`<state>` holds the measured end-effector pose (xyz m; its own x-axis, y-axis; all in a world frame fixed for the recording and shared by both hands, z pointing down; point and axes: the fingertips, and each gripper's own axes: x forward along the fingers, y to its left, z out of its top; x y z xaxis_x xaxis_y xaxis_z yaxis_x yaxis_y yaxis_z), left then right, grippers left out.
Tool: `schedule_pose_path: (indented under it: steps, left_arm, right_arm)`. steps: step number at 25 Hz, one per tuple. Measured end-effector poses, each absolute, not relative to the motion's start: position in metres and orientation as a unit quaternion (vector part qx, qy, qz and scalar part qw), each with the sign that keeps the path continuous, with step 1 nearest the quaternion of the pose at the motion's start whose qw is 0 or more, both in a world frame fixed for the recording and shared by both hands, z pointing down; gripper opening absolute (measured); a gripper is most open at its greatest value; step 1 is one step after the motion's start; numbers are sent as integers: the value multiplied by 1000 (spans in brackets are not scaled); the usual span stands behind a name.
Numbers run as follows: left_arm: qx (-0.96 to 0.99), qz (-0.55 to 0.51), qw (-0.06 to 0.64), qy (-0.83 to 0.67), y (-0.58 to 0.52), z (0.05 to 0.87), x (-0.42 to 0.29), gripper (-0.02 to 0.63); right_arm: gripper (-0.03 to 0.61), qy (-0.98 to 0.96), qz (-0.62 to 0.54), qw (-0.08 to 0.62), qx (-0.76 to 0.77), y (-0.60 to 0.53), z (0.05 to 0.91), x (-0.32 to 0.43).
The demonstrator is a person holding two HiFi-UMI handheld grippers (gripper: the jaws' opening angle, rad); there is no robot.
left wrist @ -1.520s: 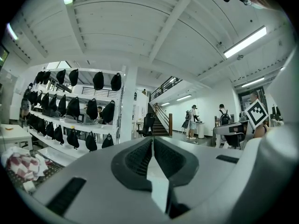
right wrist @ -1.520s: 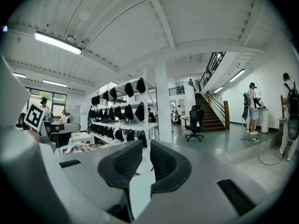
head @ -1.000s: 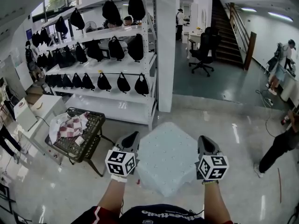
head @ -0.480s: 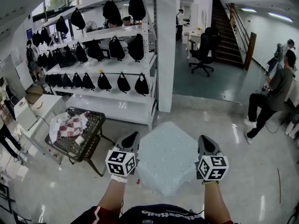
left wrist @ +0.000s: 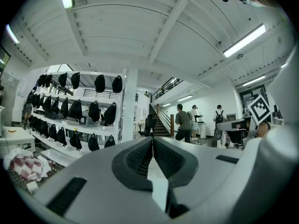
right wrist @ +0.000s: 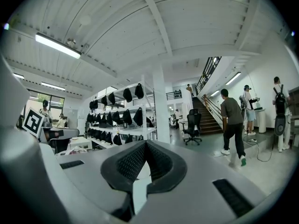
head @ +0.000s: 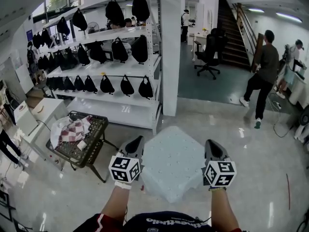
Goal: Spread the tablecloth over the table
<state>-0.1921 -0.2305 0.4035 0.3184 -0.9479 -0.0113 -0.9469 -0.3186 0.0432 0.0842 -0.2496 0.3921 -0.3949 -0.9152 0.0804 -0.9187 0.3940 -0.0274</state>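
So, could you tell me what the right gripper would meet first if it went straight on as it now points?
Nothing close: the right gripper, shut on the tablecloth, points level over open floor. Beyond, its line seems to reach the white pillar or the shelving end beside it; depth is unclear.

Table [head: 173,163] sits right at 12, so nothing gets straight through there. Cart [head: 82,141] blocks 10, with shelves [head: 111,81] behind it at 11 and a pillar [head: 171,47] past the table. Floor [head: 260,178] from 2 to 4 is wide open, just a person [head: 260,76] far off at 1.
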Motion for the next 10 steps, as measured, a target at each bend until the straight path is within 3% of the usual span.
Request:
schedule_pose_path:
  steps: [10]
  left_arm:
    - [806, -13, 10, -591, -232, 409, -201, 23]
  right_arm:
    - [26, -832, 29, 21, 554, -249, 396, 81]
